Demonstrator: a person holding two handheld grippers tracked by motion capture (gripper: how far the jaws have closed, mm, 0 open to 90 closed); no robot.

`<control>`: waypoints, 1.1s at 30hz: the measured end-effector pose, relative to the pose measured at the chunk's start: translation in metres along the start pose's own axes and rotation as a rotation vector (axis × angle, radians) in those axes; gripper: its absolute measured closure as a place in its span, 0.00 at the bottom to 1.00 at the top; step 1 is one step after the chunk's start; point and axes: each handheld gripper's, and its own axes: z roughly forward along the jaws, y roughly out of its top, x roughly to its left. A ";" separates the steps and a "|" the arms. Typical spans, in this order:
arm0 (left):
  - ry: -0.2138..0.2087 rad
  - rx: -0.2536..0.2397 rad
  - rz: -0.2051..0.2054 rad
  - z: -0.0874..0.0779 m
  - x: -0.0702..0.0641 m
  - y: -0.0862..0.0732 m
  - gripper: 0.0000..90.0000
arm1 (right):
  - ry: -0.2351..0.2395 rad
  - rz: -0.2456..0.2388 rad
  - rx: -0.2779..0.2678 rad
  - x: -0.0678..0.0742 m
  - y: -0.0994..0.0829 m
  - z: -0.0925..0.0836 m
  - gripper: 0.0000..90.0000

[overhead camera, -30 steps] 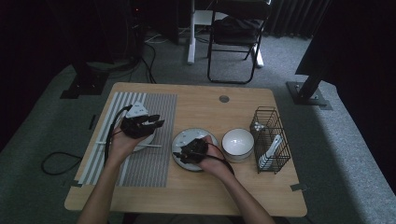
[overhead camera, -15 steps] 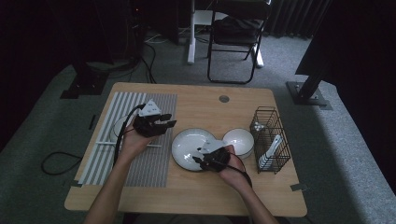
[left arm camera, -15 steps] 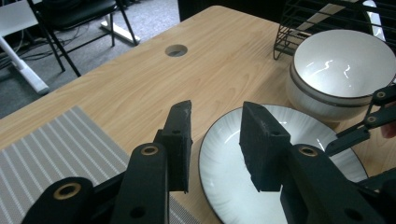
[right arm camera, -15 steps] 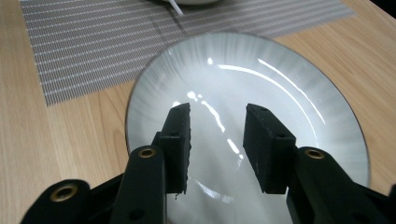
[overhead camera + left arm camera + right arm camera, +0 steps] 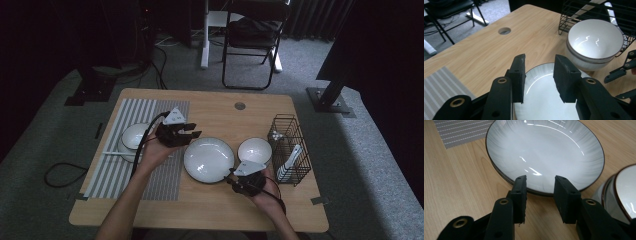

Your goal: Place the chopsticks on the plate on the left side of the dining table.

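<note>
A white plate (image 5: 209, 159) with a dark rim lies flat on the wooden table (image 5: 215, 117). My left gripper (image 5: 192, 131) hovers at the plate's left edge. In the left gripper view its jaws (image 5: 540, 60) stand open over the plate's rim (image 5: 544, 100) with nothing between them, and they have just been opening. My right gripper (image 5: 234, 180) sits low at the plate's near right edge. It is open and empty in the right gripper view (image 5: 540, 180), with the plate (image 5: 544, 152) just ahead. A white bowl (image 5: 254, 150) stands right of the plate.
A second white bowl (image 5: 134, 137) rests on the striped mat (image 5: 120, 170) at the left, with a white stick (image 5: 112, 153) beside it. A black wire basket (image 5: 289, 149) holding a white utensil stands at the right. A round hole (image 5: 240, 106) is in the table's far side.
The left gripper has moved right, from over the left bowl to the plate's edge. The right gripper has drawn back off the plate, to the right and toward the near edge.
</note>
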 end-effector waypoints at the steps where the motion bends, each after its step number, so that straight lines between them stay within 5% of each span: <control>1: -0.006 0.001 0.005 0.002 -0.001 0.002 0.70 | -0.003 0.007 -0.003 -0.001 -0.002 0.000 0.69; 33: -0.156 -0.039 0.093 0.062 -0.049 0.057 0.70 | -0.015 0.090 0.015 -0.009 -0.037 0.015 0.67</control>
